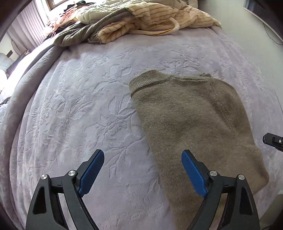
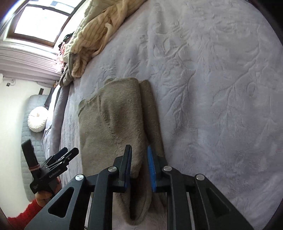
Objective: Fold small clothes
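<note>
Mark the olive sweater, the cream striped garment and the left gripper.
olive sweater [image 1: 191, 113]: left wrist view, middle of its body.
cream striped garment [image 1: 159, 16]: left wrist view, ribbed upper fold.
left gripper [image 1: 143, 171]: left wrist view, midway between fingertips.

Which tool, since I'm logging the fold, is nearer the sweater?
Right, probably: right tool sits just over the sweater's near end; left tool hovers open astride its side edge.

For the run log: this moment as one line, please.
task: fold small clothes | left gripper: open, empty | right gripper: narrowly open over garment | garment: folded, flat on bedspread
</note>
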Action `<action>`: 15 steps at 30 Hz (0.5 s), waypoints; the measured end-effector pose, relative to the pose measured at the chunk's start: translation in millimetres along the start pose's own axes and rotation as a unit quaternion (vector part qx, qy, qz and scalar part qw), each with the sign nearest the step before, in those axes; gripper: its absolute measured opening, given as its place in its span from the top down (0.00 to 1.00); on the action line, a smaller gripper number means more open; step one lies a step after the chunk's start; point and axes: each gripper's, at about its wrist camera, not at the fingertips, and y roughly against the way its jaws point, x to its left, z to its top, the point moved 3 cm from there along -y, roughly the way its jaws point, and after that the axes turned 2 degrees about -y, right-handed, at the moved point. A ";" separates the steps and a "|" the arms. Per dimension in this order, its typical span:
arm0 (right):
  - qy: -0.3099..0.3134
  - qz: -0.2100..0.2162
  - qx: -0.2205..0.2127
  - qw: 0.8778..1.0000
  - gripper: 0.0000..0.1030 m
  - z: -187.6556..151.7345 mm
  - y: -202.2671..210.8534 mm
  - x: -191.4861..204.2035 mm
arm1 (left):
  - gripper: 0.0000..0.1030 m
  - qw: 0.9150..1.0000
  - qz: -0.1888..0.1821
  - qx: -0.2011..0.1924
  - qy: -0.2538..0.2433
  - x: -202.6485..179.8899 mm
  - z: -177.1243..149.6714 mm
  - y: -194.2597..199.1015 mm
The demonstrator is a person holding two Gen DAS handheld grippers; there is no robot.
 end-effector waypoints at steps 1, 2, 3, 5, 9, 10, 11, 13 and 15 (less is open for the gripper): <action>0.019 0.012 0.003 1.000 0.81 -5.2 6.4 12.8 | 0.13 1.000 -0.008 0.001 -0.005 -5.1 -2.8 4.1; 0.037 0.023 0.009 0.999 0.81 -10.8 9.6 23.1 | 0.13 1.000 -0.017 0.002 -0.009 -11.0 -5.3 7.5; 0.061 0.028 0.018 0.998 0.81 -18.8 12.2 34.6 | 0.13 1.000 -0.027 0.003 -0.015 -18.8 -8.5 10.0; 0.098 0.020 0.039 0.994 0.81 -30.0 5.4 52.3 | 0.13 0.999 -0.042 0.008 -0.028 -37.2 -16.7 12.7; 0.146 -0.053 0.076 0.985 0.81 -47.6 -25.1 50.1 | 0.13 0.997 -0.046 0.046 -0.043 -64.6 -43.6 -5.3; 0.153 -0.090 0.085 0.980 0.81 -51.6 -34.9 41.6 | 0.13 0.996 -0.044 0.059 -0.041 -67.5 -53.6 -13.0; 0.154 -0.118 0.094 0.977 0.83 -55.8 -41.4 30.2 | 0.13 0.995 -0.048 0.073 -0.036 -68.6 -63.7 -19.9; 0.135 -0.124 0.106 0.977 0.91 -63.6 -47.7 7.6 | 0.13 0.993 -0.066 0.098 -0.009 -65.8 -83.2 -29.8; 0.126 -0.112 0.100 0.981 0.94 -66.9 -45.6 -2.1 | 0.10 0.990 -0.086 0.107 0.026 -59.9 -95.1 -31.8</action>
